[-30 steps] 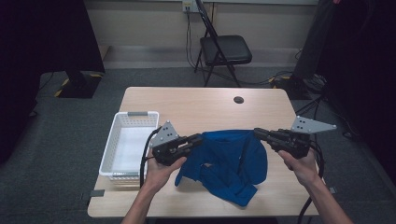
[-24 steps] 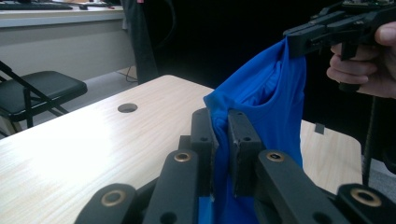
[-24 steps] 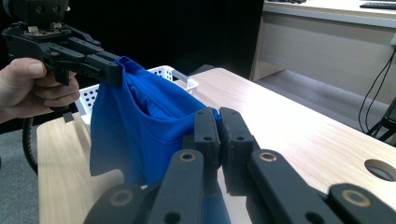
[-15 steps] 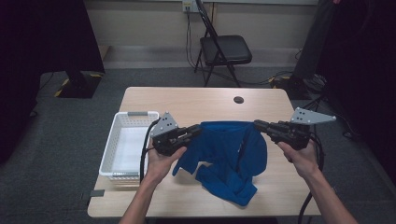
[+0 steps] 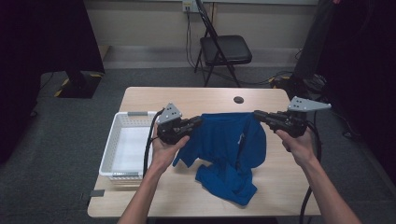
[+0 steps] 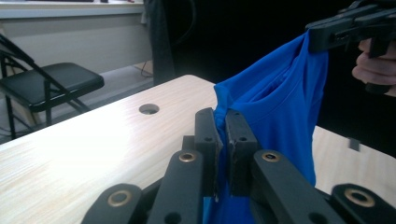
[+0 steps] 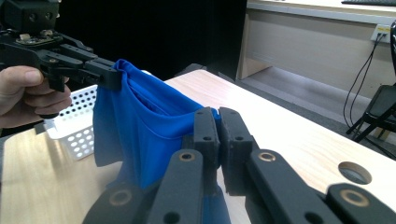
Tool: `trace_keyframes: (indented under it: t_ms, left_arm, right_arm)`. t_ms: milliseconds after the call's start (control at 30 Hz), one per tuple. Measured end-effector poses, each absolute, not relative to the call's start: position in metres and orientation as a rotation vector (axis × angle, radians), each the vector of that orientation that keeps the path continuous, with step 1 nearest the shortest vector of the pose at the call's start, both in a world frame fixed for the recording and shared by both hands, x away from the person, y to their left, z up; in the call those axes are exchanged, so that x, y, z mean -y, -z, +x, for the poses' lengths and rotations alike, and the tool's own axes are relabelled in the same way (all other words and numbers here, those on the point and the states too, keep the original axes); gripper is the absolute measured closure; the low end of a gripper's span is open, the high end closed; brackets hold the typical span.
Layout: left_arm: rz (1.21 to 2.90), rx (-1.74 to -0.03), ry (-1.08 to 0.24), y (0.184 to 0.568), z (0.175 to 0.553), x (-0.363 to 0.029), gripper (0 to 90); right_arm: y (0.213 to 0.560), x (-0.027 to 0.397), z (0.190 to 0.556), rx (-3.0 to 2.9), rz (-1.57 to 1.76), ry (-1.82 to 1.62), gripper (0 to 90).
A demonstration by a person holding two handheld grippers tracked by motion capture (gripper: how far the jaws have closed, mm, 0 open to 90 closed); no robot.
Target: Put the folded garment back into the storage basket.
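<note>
A blue shirt [image 5: 231, 149] hangs stretched between the two claws above the desk [image 5: 196, 95], its lower part crumpled on the wood. The left claw [image 5: 198, 122] is clenched on one upper corner, the right claw [image 5: 258, 115] on the other. A white basket [image 5: 122, 154] sits just beside the left hand.

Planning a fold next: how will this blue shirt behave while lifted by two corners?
Likely floppy: the blue shirt sags between the left gripper and right gripper, its hem bunched on the table. Probably light. Thin fabric might slip from the shut jaws.
</note>
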State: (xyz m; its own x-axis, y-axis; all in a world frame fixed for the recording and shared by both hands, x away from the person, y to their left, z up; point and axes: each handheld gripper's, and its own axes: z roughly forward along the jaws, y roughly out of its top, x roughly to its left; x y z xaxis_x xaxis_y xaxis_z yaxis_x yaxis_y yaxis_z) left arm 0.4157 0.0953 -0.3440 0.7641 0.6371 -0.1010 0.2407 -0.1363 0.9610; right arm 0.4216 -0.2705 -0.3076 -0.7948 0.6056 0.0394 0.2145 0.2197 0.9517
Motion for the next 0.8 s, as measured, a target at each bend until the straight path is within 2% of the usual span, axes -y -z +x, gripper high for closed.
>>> trace_keyframes:
  t_ms: [200,233,267,300,333,500,800]
  left_arm:
    - [1.735,-0.775,-0.449,0.354,0.46,-0.084,84.3]
    - [1.729,-0.796,-0.433,0.357,0.465,-0.082,79.9]
    - [1.724,-0.815,-0.43,0.36,0.467,-0.08,70.7]
    - [1.729,-0.811,-0.437,0.362,0.467,-0.079,64.7]
    - [1.745,-0.799,-0.437,0.364,0.466,-0.077,65.3]
    - [1.749,-0.77,-0.425,0.366,0.457,-0.078,63.4]
    - [1.775,-0.749,-0.408,0.377,0.439,-0.087,52.0]
  right_arm:
    - [0.311,0.263,0.462,-2.148,0.893,-1.493,85.7]
    - [0.314,0.263,0.471,-2.141,0.936,-1.461,80.3]
    - [0.316,0.263,0.476,-2.107,0.978,-1.427,72.8]
    - [0.317,0.266,0.481,-2.076,1.019,-1.43,71.1]
    - [0.319,0.268,0.483,-2.07,1.031,-1.453,71.0]
    - [0.321,0.273,0.476,-2.073,1.016,-1.455,68.3]
    - [0.323,0.281,0.448,-2.097,0.974,-1.469,56.9]
